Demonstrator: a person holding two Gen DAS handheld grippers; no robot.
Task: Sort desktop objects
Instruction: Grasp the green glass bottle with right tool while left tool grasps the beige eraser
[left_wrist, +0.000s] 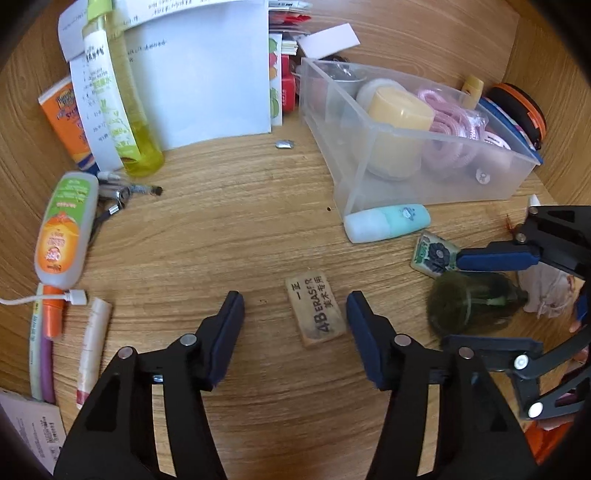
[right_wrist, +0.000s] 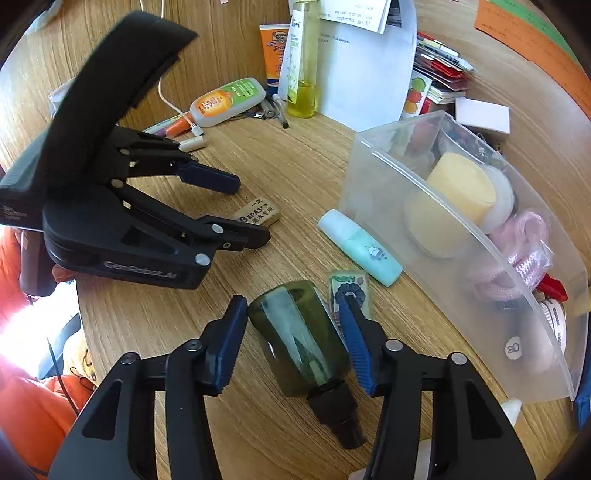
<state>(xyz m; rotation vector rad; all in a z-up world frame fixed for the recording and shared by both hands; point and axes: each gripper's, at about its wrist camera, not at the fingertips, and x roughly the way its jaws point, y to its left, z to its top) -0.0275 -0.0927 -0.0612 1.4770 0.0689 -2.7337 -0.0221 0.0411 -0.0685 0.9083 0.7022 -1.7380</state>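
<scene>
Dark green glass, one small bottle (right_wrist: 299, 336), lay on its side on the wooden surface (right_wrist: 280, 155) between our right gripper (right_wrist: 291, 317) fingers, which we could not tell were pressing it. One worn eraser (left_wrist: 316, 310) lay flat inside our left gripper (left_wrist: 295, 310), its jaws apart and clear of it. One translucent plastic bin (left_wrist: 332, 122) held one pale yellow cylinder (left_wrist: 400, 110) and a pink cord (left_wrist: 454, 125). One mint tube (left_wrist: 388, 221) lay against the bin's wall.

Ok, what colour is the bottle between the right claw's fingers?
Dark translucent green bottle with a black neck; clearest in the right wrist view.
</scene>
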